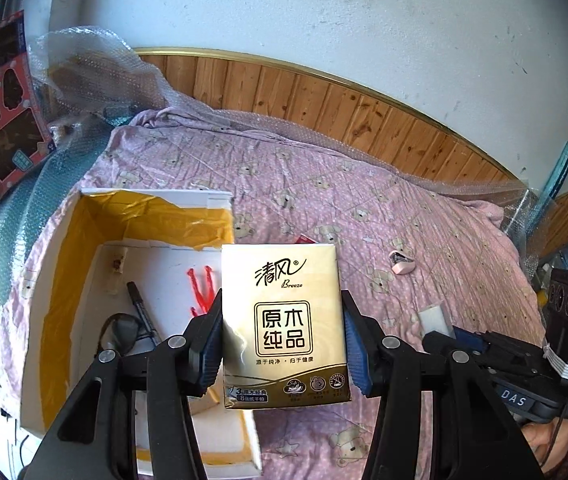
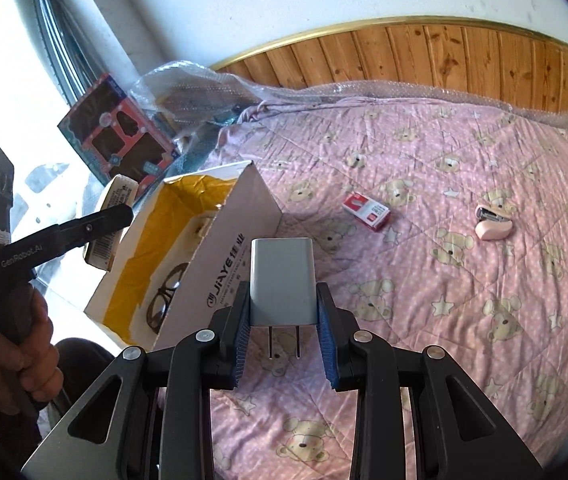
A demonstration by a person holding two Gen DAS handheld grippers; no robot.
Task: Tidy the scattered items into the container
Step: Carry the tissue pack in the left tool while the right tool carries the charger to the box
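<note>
My left gripper [image 1: 281, 332] is shut on a gold tissue pack [image 1: 281, 320], held upright just right of the open white box [image 1: 59, 240] with yellow lining. Inside the box lie black glasses [image 1: 123, 330], a black marker [image 1: 139, 304] and a red string [image 1: 201, 288]. My right gripper [image 2: 284, 320] is shut on a grey wall charger [image 2: 282, 280], prongs pointing back, beside the box's right wall [image 2: 223, 276]. In the right wrist view the left gripper [image 2: 95, 220] holds the tissue pack [image 2: 109, 220] over the box's far side. On the bedspread lie a red staple box [image 2: 366, 210] and a pink stapler [image 2: 492, 226].
A pink bear-print bedspread [image 2: 464, 320] covers the bed, with a wooden headboard [image 2: 444, 52] and bubble wrap [image 2: 211, 92] behind. A red toy package [image 2: 119, 136] leans at the left. A hand [image 2: 11, 356] grips the left handle. The stapler [image 1: 402, 262] shows beside the right gripper [image 1: 484, 344].
</note>
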